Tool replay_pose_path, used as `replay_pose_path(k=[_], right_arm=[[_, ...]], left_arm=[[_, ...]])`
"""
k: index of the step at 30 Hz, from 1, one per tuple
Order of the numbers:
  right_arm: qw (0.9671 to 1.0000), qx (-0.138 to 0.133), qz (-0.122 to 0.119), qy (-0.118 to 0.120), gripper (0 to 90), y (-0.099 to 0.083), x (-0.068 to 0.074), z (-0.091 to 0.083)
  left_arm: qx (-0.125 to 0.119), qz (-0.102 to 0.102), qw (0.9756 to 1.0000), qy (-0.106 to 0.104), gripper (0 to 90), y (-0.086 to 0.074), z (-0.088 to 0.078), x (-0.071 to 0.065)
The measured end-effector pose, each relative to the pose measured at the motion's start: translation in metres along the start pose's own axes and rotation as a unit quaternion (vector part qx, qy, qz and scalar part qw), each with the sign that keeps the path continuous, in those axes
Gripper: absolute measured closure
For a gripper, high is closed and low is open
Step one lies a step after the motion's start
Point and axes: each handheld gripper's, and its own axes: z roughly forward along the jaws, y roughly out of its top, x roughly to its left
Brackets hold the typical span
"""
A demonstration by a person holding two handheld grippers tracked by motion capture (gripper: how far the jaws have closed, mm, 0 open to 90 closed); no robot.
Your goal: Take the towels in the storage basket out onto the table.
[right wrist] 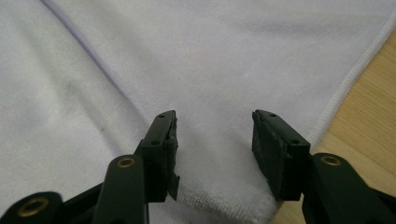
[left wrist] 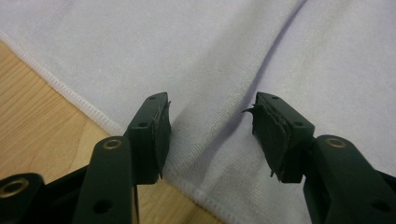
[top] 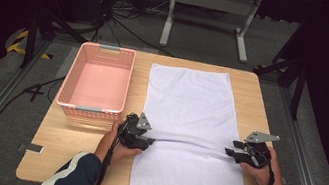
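White towel (top: 187, 126) lies spread lengthwise on the wooden counter (top: 249, 86), its near end hanging over the front edge. A shallow crease crosses it at mid-length. Left claw (top: 150, 141) sits at the towel's left hem on that crease, jaws apart, cloth between them but not pinched. Right claw (top: 230, 148) sits at the right hem, jaws likewise apart over the cloth. Pink basket (top: 71, 77) stands just left of the towel.

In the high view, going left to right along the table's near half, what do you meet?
pink basket → left gripper at the towel's left edge → white towel → right gripper at its right edge
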Motion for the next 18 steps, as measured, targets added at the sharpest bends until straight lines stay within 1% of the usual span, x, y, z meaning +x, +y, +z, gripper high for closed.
replay_pose_path(k=[1, 3, 4, 5, 6, 7, 8, 11, 13, 14, 15, 16, 17, 18], right_arm=[[1.0000, -0.001, -0.001, -0.006, 51.3, 0.0005, -0.0001, -0.0009], [0.9999, 0.001, 0.003, -0.010, 51.9, 0.0002, -0.0012, -0.0003], [0.9999, 0.007, 0.007, -0.009, 51.9, -0.0008, -0.0019, 0.0012], [0.9999, 0.012, 0.009, -0.008, 51.8, -0.0017, -0.0021, 0.0022], [0.9998, 0.016, 0.010, -0.007, 51.8, -0.0040, -0.0020, 0.0035], [0.9999, 0.013, 0.010, -0.004, 51.8, -0.0051, -0.0022, 0.0030], [0.9998, 0.011, 0.013, -0.001, 51.8, -0.0063, -0.0018, 0.0022], [0.9997, 0.022, 0.002, 0.009, 52.2, -0.0073, -0.0012, -0.0009], [0.9996, 0.026, -0.006, 0.008, 53.0, -0.0061, -0.0010, -0.0015], [0.9997, 0.023, -0.005, 0.005, 52.7, -0.0051, -0.0007, -0.0012], [0.9998, 0.019, -0.008, -0.001, 52.5, -0.0040, -0.0018, -0.0008], [0.9999, 0.010, -0.001, -0.005, 52.4, -0.0023, -0.0036, -0.0006], [1.0000, 0.000, 0.003, -0.009, 51.8, -0.0005, -0.0058, -0.0004], [0.9999, -0.008, 0.003, -0.014, 51.6, 0.0014, -0.0080, -0.0001]], left_arm=[[0.005, 0.003, 1.0000, -0.005, 47.2, -0.0007, 0.0002, -0.0006], [0.013, 0.002, 0.9999, -0.005, 47.5, -0.0041, 0.0040, -0.0020], [0.006, 0.000, 1.0000, -0.005, 47.2, -0.0056, 0.0042, -0.0014], [0.000, -0.008, 0.9999, -0.011, 47.2, -0.0078, 0.0045, 0.0000], [0.001, -0.011, 0.9998, -0.016, 47.2, -0.0084, 0.0042, 0.0010], [0.000, -0.015, 0.9998, -0.016, 47.3, -0.0092, 0.0040, 0.0010], [0.001, -0.011, 0.9998, -0.019, 47.3, -0.0093, 0.0038, 0.0017], [0.005, -0.003, 0.9997, -0.023, 47.1, -0.0074, 0.0041, 0.0031], [0.007, -0.007, 0.9996, -0.025, 45.5, -0.0066, 0.0048, 0.0042], [0.008, -0.005, 0.9996, -0.027, 45.1, -0.0063, 0.0051, 0.0050], [0.015, -0.003, 0.9994, -0.031, 44.6, -0.0053, 0.0043, 0.0059], [0.009, -0.001, 0.9996, -0.025, 43.6, -0.0052, 0.0052, 0.0059], [0.007, 0.002, 0.9998, -0.019, 40.2, -0.0044, 0.0048, 0.0065], [0.000, -0.001, 0.9999, -0.015, 38.2, -0.0037, 0.0038, 0.0068]])
